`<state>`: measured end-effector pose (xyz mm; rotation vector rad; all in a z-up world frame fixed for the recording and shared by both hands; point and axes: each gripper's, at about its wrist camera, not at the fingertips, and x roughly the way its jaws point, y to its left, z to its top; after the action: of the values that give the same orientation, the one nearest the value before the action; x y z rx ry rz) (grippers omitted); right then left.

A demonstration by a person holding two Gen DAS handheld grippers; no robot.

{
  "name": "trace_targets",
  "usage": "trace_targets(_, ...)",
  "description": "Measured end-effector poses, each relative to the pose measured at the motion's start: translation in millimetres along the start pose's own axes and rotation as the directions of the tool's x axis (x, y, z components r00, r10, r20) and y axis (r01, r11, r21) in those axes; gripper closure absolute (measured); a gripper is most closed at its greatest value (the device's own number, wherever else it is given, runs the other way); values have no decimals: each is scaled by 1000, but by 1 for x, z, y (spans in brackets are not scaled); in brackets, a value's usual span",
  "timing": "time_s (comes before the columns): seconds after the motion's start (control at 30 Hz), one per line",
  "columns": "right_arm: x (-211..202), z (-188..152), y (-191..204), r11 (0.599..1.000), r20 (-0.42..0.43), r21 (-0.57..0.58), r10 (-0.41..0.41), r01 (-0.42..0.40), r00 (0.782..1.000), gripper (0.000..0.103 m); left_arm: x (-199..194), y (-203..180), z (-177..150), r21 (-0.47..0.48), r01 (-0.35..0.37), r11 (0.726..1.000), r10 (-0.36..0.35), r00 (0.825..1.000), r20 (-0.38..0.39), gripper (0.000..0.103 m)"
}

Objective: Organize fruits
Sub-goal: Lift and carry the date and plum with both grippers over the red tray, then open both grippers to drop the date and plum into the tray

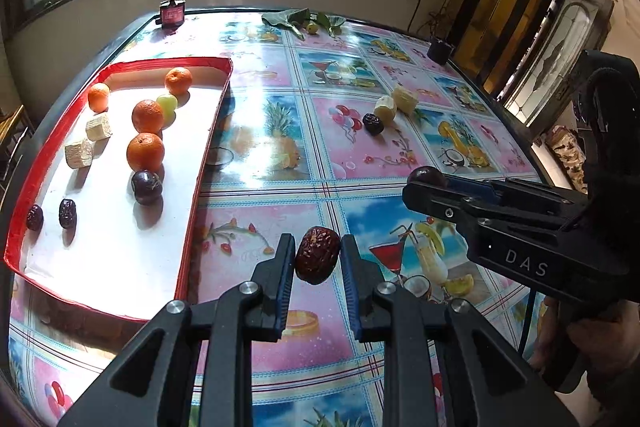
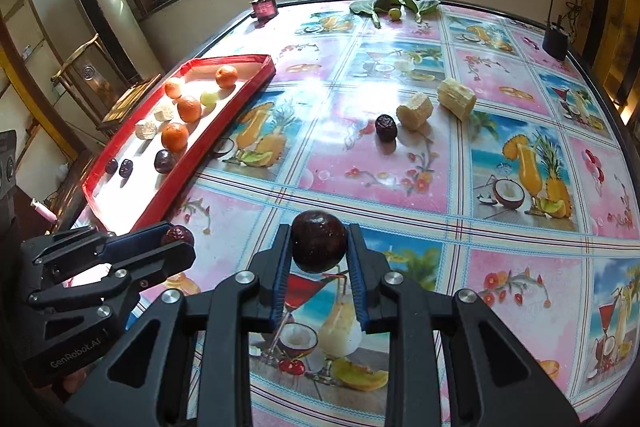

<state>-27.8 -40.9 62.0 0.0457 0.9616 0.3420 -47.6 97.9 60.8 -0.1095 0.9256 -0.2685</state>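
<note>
With both tongs pinching fruit, we carry clear of the tabletop [image 1: 280, 75]. Left tongs [image 1: 318, 255] clamp a red date [image 1: 317, 255], right tongs [image 2: 319, 243] a dark plum [image 2: 319, 241]; likely bound for the red tray [image 1: 120, 65].

Right tongs [image 1: 424, 183] read "DAS" — left tongs [image 2: 180, 239] "GenRobot.AI".

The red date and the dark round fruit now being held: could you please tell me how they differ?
The red date is oblong and wrinkled; the dark round fruit is smoother and nearly spherical. The date is reddish brown and smaller; the round fruit is almost black-purple. The left gripper holds the date, the right gripper the round fruit. Both hang above the table.
</note>
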Motion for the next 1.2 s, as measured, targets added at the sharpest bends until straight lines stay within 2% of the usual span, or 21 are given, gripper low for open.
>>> trace_targets(0.23, 5, 18, 35, 996, 10, -68, 64, -64, 998, 74, -15, 27, 3, -51, -49, 997, 50, 998, 31, 81)
trace_targets(0.4, 15, 30, 67, 986, 1, -124, 115, -114, 993, 74, -24, 61, 6, -125, -96, 988, 102, 994, 44, 81)
trace_targets(0.73, 52, 47, 140, 949, -52, -240, 198, -205, 979, 74, -30, 142, 10, -238, -244, 940, 256, 966, 22, 81)
trace_targets(0.83, 68, 49, 154, 942, -90, -241, 218, -234, 972, 74, -28, 156, 9, -263, -255, 931, 267, 964, 12, 81)
trace_targets(1.0, 91, 44, 176, 927, -147, -274, 223, -256, 964, 74, -17, 163, 7, -277, -236, 932, 241, 970, -17, 81)
trace_targets(1.2, 110, 43, 176, 929, -179, -278, 199, -243, 964, 74, -3, 167, 8, -282, -225, 933, 220, 974, -49, 81)
